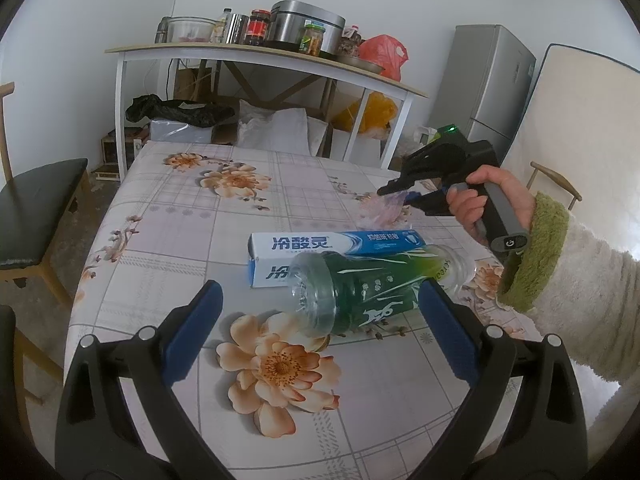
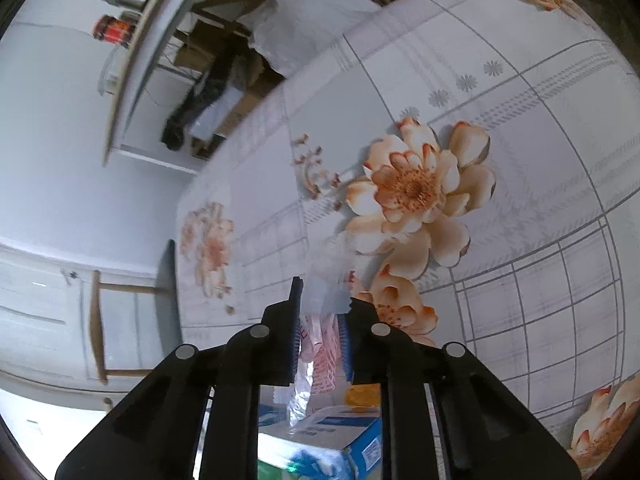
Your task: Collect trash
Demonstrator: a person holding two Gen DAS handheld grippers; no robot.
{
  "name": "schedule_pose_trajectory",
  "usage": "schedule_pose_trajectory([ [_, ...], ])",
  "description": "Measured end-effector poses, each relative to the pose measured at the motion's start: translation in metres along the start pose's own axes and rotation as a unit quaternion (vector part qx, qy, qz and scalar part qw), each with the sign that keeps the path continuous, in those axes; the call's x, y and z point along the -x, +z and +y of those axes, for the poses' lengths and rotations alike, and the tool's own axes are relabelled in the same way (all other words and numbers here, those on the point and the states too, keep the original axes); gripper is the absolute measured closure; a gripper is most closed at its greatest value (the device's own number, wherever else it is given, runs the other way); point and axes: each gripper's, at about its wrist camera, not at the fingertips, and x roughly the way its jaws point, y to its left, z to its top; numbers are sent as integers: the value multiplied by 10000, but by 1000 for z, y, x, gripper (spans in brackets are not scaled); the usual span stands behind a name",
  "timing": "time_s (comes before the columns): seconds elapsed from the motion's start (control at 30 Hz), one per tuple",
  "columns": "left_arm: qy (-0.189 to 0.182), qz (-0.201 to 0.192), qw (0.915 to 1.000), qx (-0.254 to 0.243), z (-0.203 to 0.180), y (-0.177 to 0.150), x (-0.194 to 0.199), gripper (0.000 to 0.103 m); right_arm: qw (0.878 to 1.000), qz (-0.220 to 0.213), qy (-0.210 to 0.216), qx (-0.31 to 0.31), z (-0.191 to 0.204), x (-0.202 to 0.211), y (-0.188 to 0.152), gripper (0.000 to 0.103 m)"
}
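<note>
- Two grippers over a flowered counter (image 1: 168, 216).
- Left gripper (image 1: 320, 300): jaws spread wide, holding nothing; its right pad sits just beside a green-labelled plastic bottle (image 1: 372, 292) lying on its side.
- Right gripper (image 2: 320, 312): jaws nearly together, pinching a crumpled clear plastic wrapper (image 2: 320, 332) above the counter.
- Toothpaste box (image 1: 320, 248): flat on the counter, touching the bottle.

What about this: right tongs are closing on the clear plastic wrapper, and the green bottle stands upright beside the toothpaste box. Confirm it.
Not quite. The left wrist view shows the green bottle lying on its side against the toothpaste box. The right tongs do pinch the clear plastic wrapper.
</note>
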Motion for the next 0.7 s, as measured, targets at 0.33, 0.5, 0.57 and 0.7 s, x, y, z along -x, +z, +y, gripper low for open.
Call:
schedule_pose_trajectory([
  [0.33, -34, 14, 9999, 93, 0, 2, -2, 10, 9973, -573, 454, -64, -8, 56, 5, 89],
  [0.5, -65, -11, 10000, 41, -8, 11, -1, 11, 9943, -823, 651, -173, -25, 91, 4, 89],
  [0.57, -104, -13, 9999, -10, -13, 20, -3, 13, 9927, -933, 732, -225, -33, 105, 1, 89],
  [0.7, -243, 80, 9997, -61, -24, 55, -15, 20, 9902, -1135, 786, -212, -45, 130, -7, 89],
])
